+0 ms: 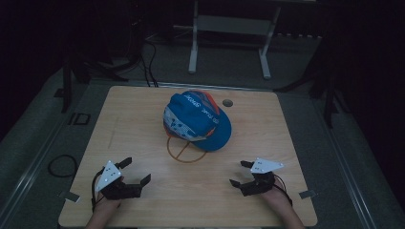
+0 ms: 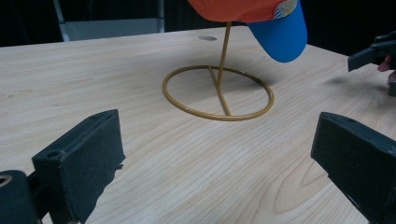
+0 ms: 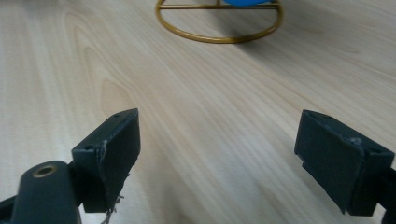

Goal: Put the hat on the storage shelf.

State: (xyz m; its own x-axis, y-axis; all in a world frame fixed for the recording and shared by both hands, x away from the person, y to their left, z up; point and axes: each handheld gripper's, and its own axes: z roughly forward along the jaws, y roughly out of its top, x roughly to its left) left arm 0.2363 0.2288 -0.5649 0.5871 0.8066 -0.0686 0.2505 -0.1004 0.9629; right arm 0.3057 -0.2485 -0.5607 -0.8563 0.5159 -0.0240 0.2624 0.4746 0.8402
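A blue and orange cap (image 1: 196, 119) rests on a thin gold wire stand (image 1: 184, 151) in the middle of the wooden table (image 1: 138, 109). In the left gripper view the stand's ring base (image 2: 217, 93) lies ahead, with the cap's blue brim (image 2: 280, 32) above it. My left gripper (image 1: 136, 171) is open near the front left of the table, nothing between its jaws. My right gripper (image 1: 240, 173) is open at the front right, also holding nothing. The right gripper view shows the ring base (image 3: 219, 23) farther off.
A round cable hole (image 1: 228, 102) sits in the table behind the cap. Beyond the table stands a white metal frame (image 1: 229, 33) on a dark floor, with cables (image 1: 148, 62) trailing at the back left. Bare wood lies between the grippers.
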